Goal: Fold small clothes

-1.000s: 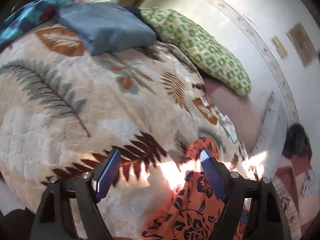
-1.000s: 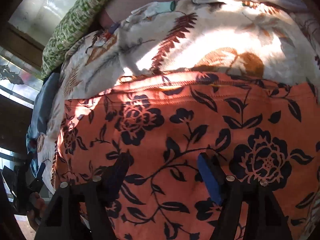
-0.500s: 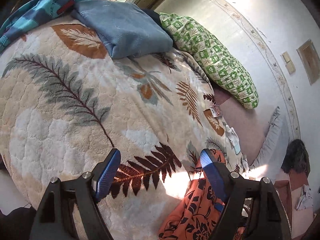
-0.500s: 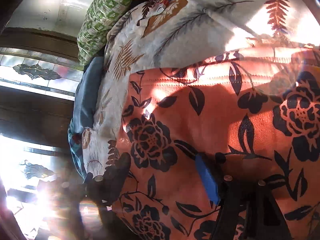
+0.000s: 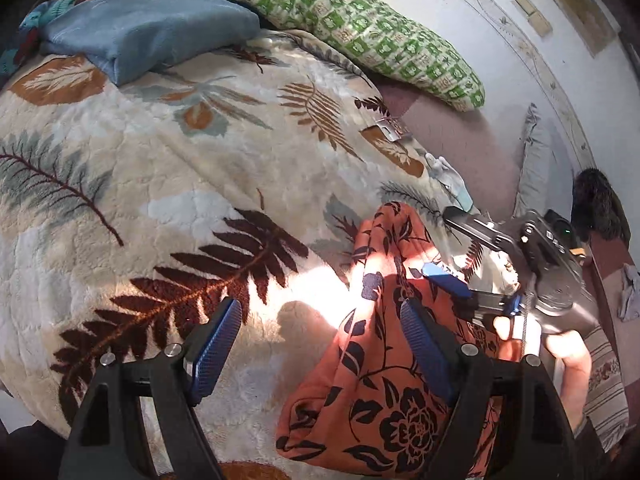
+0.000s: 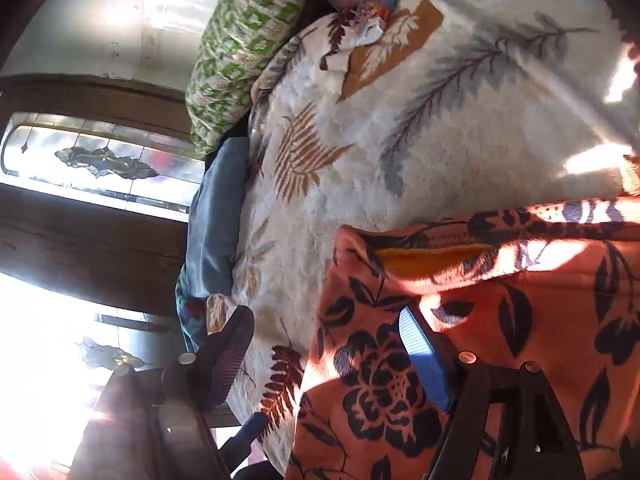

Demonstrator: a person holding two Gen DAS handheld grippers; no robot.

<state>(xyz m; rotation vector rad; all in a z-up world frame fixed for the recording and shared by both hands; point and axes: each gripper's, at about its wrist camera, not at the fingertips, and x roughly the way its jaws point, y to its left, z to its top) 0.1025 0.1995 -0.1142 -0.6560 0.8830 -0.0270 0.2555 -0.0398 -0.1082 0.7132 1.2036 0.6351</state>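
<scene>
One leaf-print blanket [image 5: 168, 184] lies under both claws, with one green pillow [image 5: 360, 28] and one folded blue cloth [image 5: 140, 28] far ahead. One orange floral garment [image 5: 384, 380] is now more bunched than before. The left gripper [image 5: 320, 344] is wide open, its right finger touching the garment; the right gripper [image 6: 320, 360] is also released, empty.

The orange floral garment [image 6: 500, 320] runs off the right-wrist frame's right and bottom edges.
</scene>
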